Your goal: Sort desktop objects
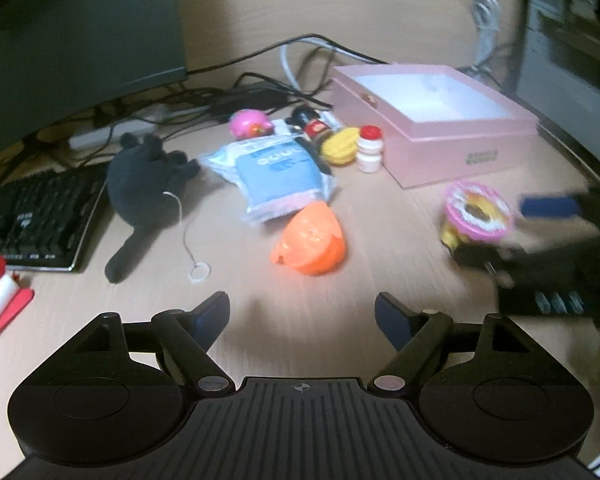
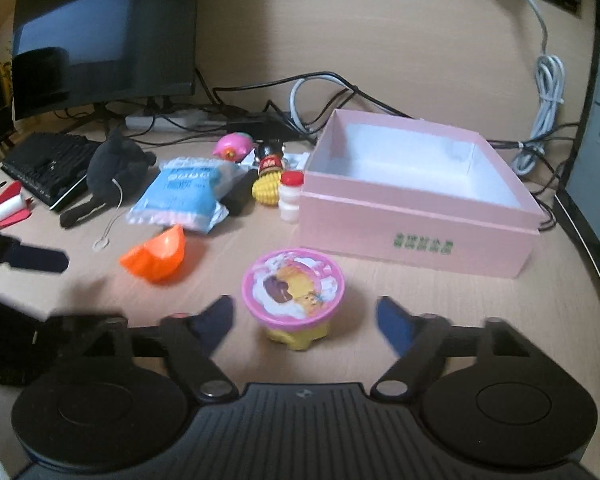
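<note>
Right wrist view: right gripper (image 2: 305,316) gapes around a round, foil-lidded pudding cup (image 2: 293,294), untouched, beside the matte pink cardboard box (image 2: 416,236). Left gripper (image 1: 302,312), open and empty, alone shows the glossy orange shell's (image 1: 310,240) domed back.

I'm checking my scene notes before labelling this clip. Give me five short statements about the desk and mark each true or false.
1. The pink box has toys inside it. False: its white inside shows nothing in it.
2. The pink-lidded cup stands between the open fingers of the right gripper, untouched. True.
3. The left gripper is clamped on the orange toy. False: it is open, and the toy lies ahead of it.
4. The small white bottle with a red cap stands beside the box. True.
5. The black plush lies in the box. False: it lies by the keyboard.
</note>
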`<state>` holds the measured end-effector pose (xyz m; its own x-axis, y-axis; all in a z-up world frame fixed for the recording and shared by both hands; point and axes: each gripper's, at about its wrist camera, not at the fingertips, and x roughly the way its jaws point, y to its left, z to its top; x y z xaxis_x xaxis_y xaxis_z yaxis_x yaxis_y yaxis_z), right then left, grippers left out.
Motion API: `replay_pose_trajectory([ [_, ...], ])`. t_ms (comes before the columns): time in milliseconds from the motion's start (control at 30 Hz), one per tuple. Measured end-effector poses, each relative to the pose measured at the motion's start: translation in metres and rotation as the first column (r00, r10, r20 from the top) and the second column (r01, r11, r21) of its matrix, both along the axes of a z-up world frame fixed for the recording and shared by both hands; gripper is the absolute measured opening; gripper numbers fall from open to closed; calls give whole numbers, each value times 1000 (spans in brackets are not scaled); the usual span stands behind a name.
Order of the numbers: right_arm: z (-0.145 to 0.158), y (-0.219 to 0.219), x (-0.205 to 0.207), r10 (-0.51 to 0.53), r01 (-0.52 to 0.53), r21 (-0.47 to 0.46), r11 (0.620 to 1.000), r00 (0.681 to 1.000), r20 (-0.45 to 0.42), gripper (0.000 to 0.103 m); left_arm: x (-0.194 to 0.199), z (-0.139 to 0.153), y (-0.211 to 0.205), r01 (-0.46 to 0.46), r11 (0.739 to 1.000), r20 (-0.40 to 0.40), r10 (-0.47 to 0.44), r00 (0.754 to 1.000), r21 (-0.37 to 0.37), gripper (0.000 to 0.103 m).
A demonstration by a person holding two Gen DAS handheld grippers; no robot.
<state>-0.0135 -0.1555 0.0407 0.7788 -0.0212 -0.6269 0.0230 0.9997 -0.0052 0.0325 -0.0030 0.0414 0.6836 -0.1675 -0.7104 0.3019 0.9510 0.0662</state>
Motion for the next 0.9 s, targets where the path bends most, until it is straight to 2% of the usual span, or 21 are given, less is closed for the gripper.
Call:
replay_pose_trajectory([
  [100,-6,-4,-7,-6,6,12,1000,999,-34,88,11,-3,-3,-34,999,-13,34,999,-30,85],
  [233,-20,-10,-10,-21,21,1,1000,997,-78,93,29,-8,-16,-61,998,-6,61,998,-31,83],
  [433,-25,-16,-12,-11,13,14,1000,995,-96,103,50,-14,-22,-113,994,-39,113,993,-6,73],
  [600,-24,-15,-11,-8,10,14,1000,995,-97,103,46,-14,-12,-125,992,-37,125,991,10,73],
  [833,-24,-15,-9,-14,15,16,1000,994,-108,103,31,-14,24,-204,978,-23,205,978,46,79],
  [900,-25,-15,-11,-10,11,11,1000,995,-104,103,29,-13,34,-212,977,-27,213,977,30,80],
])
